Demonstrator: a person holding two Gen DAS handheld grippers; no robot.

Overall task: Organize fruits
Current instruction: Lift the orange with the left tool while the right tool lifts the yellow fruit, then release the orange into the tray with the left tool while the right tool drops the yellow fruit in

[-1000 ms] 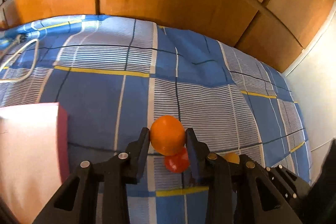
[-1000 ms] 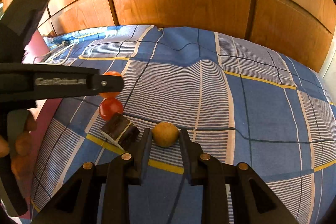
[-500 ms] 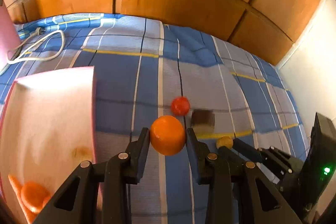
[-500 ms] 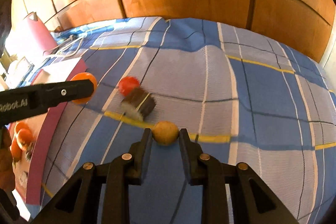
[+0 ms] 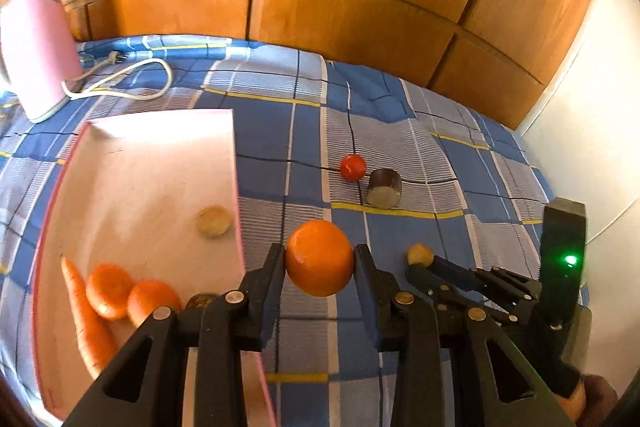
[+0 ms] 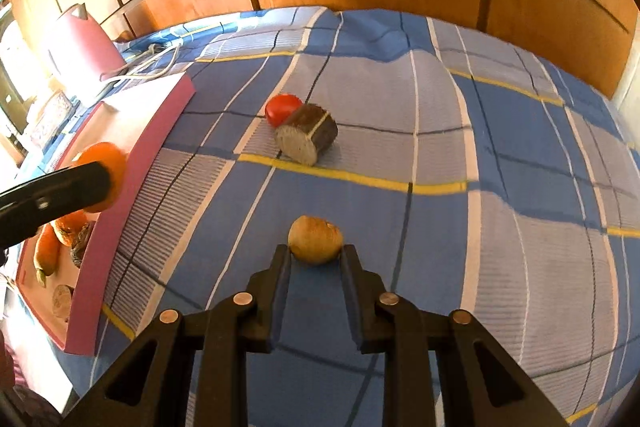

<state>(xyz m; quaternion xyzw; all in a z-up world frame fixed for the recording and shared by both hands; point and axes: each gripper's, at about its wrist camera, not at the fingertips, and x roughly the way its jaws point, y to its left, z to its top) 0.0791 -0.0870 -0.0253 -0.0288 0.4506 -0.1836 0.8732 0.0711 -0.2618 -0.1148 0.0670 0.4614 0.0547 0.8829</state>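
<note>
My left gripper point(image 5: 319, 259) is shut on an orange point(image 5: 319, 257) and holds it in the air just right of the pink tray point(image 5: 132, 131). The tray holds a carrot point(image 5: 86, 315), two small oranges point(image 5: 109, 291), a pale round fruit point(image 5: 214, 221) and a dark item. My right gripper point(image 6: 315, 251) is shut on a small yellow-brown fruit point(image 6: 315, 239), held above the bedspread; it shows in the left wrist view point(image 5: 420, 254) too. A red tomato point(image 6: 282, 108) and a brown loaf piece point(image 6: 307, 139) lie together on the checked blue bedspread point(image 6: 500, 187).
A pink kettle point(image 5: 36, 51) with a white cord point(image 5: 132, 83) stands at the back left. Wooden cabinet doors point(image 5: 360, 7) run along the far side. A white wall point(image 5: 592, 147) is on the right.
Both grippers have lifted higher with their fruits. The left one has moved left toward the tray, so more of the tray and its contents show now.
</note>
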